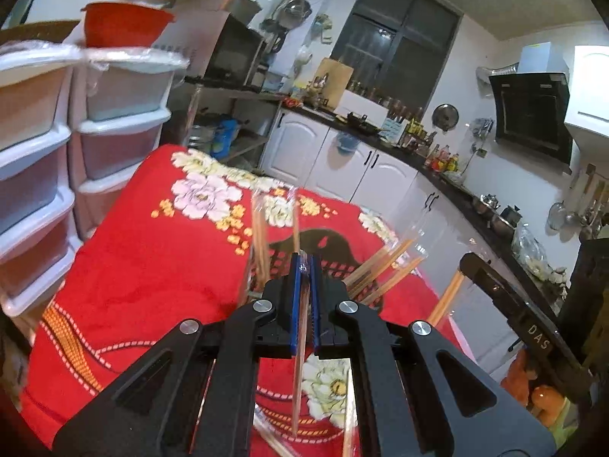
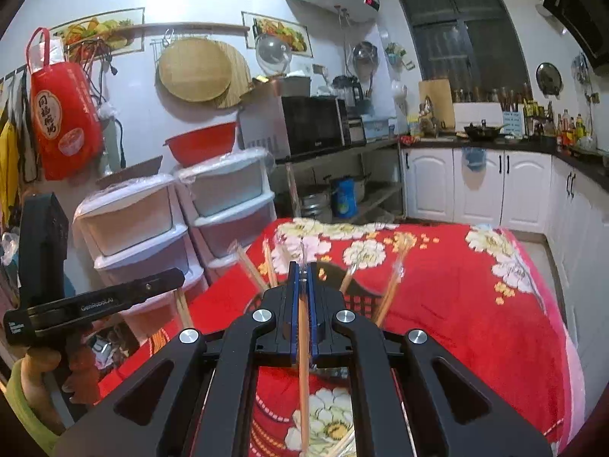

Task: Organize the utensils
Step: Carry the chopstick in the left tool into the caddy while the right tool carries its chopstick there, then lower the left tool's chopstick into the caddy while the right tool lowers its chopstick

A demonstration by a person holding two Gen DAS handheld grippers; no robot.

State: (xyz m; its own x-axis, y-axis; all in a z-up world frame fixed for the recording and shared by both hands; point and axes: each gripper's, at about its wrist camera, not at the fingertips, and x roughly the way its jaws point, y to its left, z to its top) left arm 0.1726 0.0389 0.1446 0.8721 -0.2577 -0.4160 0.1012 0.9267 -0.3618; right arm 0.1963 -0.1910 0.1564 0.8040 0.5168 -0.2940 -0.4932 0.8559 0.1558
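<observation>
My left gripper (image 1: 303, 262) is shut on a wrapped pair of wooden chopsticks (image 1: 300, 365) that runs back under the jaws. My right gripper (image 2: 302, 268) is shut on another wrapped pair of chopsticks (image 2: 303, 373). Just beyond both grippers stands a black mesh holder (image 1: 327, 266), also in the right wrist view (image 2: 357, 295), on the red floral cloth (image 1: 152, 259). Several wrapped chopsticks stick up out of it (image 1: 380, 266) (image 2: 392, 285). More wrapped chopsticks lie on the cloth below the right gripper (image 2: 342, 443). The right gripper's body shows at the right of the left wrist view (image 1: 506, 301).
White plastic drawer units (image 1: 34, 160) (image 2: 171, 213) stand left of the table. A shelf with a microwave (image 2: 312, 125) is behind them. White kitchen cabinets (image 2: 495, 186) and a cluttered dark counter (image 1: 437, 160) run along the far side.
</observation>
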